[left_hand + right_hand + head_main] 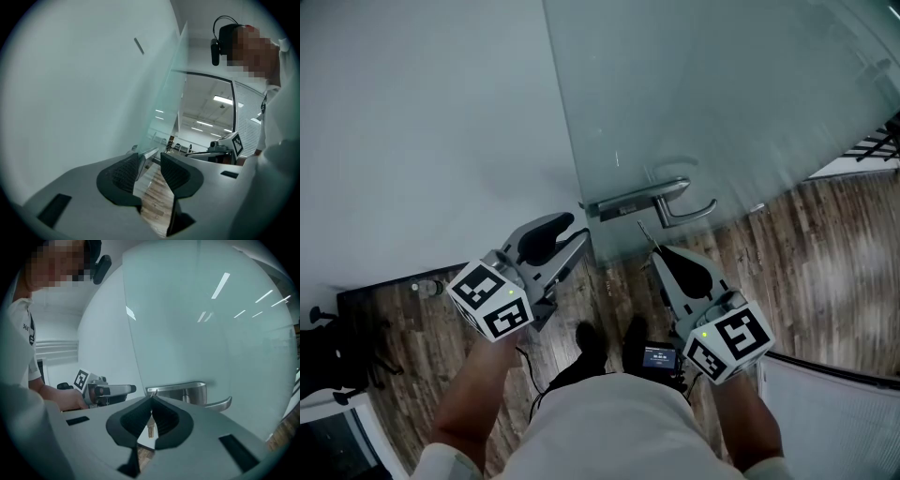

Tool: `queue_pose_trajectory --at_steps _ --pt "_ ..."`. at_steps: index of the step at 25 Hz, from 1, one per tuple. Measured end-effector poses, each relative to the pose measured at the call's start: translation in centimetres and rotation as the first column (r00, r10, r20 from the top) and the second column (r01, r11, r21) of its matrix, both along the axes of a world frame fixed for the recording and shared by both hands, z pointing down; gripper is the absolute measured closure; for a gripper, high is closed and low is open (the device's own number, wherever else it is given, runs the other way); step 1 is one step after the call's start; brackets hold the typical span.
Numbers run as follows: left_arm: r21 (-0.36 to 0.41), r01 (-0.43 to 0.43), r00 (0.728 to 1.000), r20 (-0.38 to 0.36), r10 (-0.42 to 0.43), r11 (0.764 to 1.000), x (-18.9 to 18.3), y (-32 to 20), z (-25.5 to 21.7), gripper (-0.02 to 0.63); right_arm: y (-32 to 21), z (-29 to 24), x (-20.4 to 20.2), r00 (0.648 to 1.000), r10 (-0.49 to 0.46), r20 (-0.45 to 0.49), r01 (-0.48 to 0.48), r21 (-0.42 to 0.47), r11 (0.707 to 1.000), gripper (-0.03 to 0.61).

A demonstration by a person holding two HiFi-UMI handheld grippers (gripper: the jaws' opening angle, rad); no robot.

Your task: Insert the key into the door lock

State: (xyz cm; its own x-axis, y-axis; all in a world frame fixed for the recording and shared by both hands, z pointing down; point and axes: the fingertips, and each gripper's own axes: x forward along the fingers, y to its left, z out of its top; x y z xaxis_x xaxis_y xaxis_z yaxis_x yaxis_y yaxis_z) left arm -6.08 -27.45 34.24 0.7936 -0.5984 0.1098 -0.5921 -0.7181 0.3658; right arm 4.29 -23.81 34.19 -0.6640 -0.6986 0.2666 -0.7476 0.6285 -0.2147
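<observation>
A frosted glass door (722,103) carries a metal lock plate (633,200) with a lever handle (689,214) at its edge. My right gripper (654,251) is shut on a small key (151,427); the thin metal tip (643,230) pokes out past the jaws toward the plate, a short way below it and not touching. In the right gripper view the plate (180,391) and handle (218,404) lie just beyond the closed tips (152,398). My left gripper (578,239) stands open with nothing in it, left of the door edge; its jaws (149,161) frame the plate's end.
A white wall (422,112) runs left of the door. Below lies wooden floor (825,262) with the person's shoes (591,342) and a small screen device (659,357). A dark stand (337,356) sits at the lower left, a white slatted panel (834,422) at the lower right.
</observation>
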Motion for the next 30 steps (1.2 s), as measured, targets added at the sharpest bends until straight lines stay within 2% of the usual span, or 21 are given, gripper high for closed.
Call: queue_pose_trajectory --at_steps 14,30 --pt "0.002 -0.029 0.999 -0.013 0.029 1.000 1.1 -2.6 0.5 0.462 -1.6 3.0 -1.2 0.999 0.001 -0.051 -0.002 -0.032 0.999 0.560" --pt "-0.006 -0.052 0.997 -0.050 0.051 0.999 1.4 -3.2 0.7 0.463 -2.3 4.4 -1.7 0.999 0.025 -0.042 -0.027 -0.058 0.998 0.560"
